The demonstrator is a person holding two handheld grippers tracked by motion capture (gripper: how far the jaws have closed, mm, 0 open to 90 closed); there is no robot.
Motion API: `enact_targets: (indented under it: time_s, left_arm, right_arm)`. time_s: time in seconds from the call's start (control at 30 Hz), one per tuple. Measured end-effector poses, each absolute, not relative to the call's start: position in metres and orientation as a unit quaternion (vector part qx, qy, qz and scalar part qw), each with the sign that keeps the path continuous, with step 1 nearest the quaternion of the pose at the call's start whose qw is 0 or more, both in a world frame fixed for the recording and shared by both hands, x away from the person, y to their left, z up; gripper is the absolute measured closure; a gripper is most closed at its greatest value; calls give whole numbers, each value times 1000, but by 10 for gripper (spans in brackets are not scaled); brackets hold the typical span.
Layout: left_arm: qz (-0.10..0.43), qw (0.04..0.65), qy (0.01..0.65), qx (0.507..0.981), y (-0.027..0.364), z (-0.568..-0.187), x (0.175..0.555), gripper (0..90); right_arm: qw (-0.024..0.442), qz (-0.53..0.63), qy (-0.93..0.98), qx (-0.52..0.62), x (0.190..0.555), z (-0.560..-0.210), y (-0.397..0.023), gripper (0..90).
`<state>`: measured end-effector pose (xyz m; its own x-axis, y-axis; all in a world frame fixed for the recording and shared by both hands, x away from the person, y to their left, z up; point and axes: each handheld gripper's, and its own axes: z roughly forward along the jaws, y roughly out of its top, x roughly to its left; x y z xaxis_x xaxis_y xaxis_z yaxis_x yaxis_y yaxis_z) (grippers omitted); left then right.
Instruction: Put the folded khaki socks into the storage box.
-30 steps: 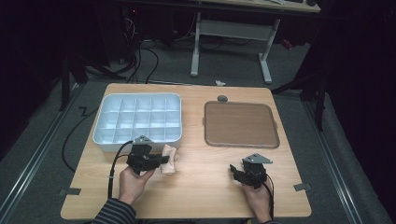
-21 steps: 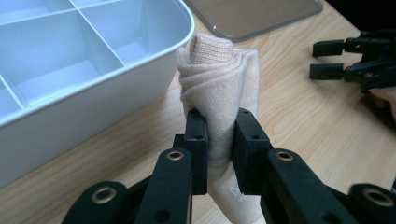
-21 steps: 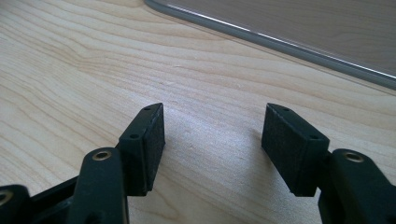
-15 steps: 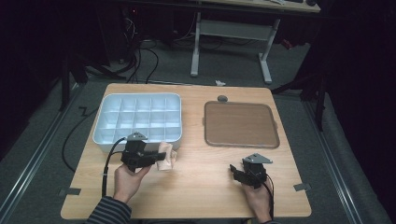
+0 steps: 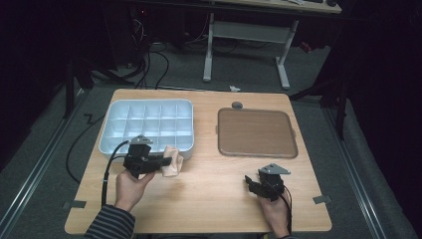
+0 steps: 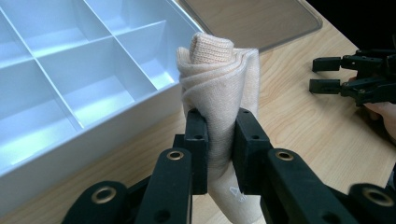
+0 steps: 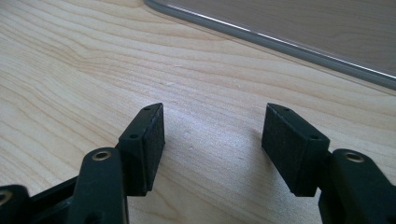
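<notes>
- Wooden table [image 5: 209, 199] under dim light, white divided tray [image 5: 148, 124] as the landmark.
- Left gripper [image 6: 219, 135] pinches a rolled beige sock [image 6: 219, 79] just beside the tray's near wall.
- Right gripper [image 7: 212, 140] gapes empty, well apart from the tray.
- Best bet: clear the wall, centre over one compartment, then release.

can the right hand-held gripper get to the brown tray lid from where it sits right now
Probably yes. The right hand-held gripper is open and empty, the brown lid lies just beyond it, and bare table lies between. The left hand-held gripper with its rolled cloth is well aside.
</notes>
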<state>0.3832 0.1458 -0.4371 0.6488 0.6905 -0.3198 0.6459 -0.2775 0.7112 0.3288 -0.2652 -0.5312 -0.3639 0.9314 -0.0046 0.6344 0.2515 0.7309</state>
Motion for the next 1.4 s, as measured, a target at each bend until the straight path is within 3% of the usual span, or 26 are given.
enact_targets:
  time_s: [1.4]
  left_arm:
    - [66, 427, 430, 793, 177, -399, 413, 782]
  right_arm:
    - [228, 326, 759, 515, 329, -531, -265, 387]
